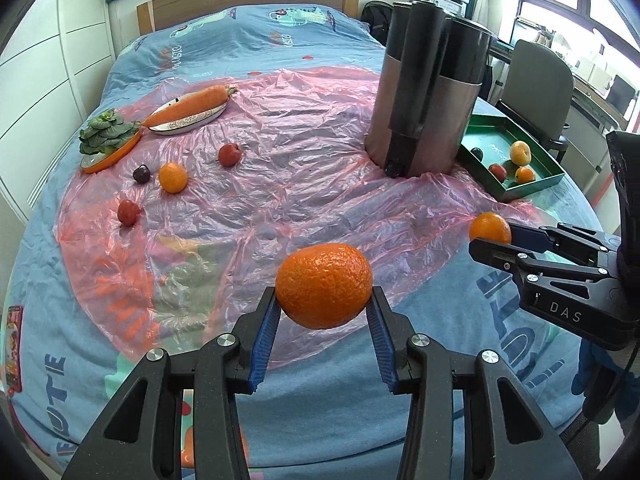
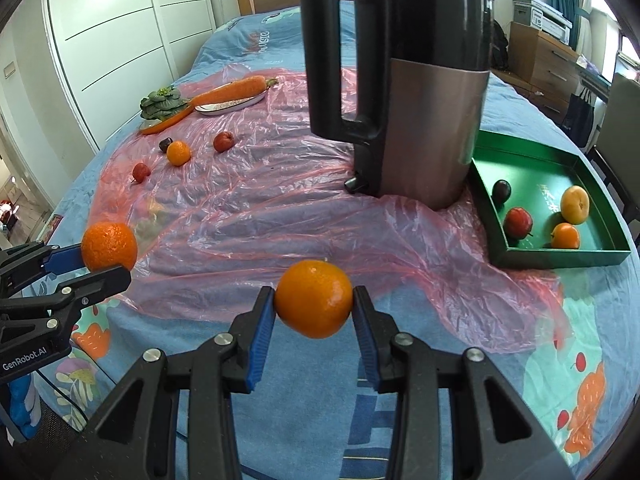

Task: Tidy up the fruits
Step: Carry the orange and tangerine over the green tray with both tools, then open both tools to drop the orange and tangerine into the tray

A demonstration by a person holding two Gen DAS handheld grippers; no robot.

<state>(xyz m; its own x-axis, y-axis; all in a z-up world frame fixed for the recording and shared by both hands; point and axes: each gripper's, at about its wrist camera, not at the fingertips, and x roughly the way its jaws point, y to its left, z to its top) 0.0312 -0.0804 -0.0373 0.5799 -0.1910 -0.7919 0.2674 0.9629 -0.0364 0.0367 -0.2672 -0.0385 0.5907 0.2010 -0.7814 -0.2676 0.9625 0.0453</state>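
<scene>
- So, far left on the bed: a leafy green on an orange plate, and a carrot lying across a white dish.
- Loose on the pink plastic sheet near them: a dark plum, a small orange and two red fruits, all apart from each other.
- Left tongs are pinching a big orange between the blue pads, lifted off the bedding.
- Middle of the sheet: a black-and-steel kettle standing upright.
- Right tongs are clamped on a second orange, also held off the bed.
- Far right, just beside the kettle: a green tray holding a plum, a red fruit, a yellow fruit and a little orange one.
</scene>
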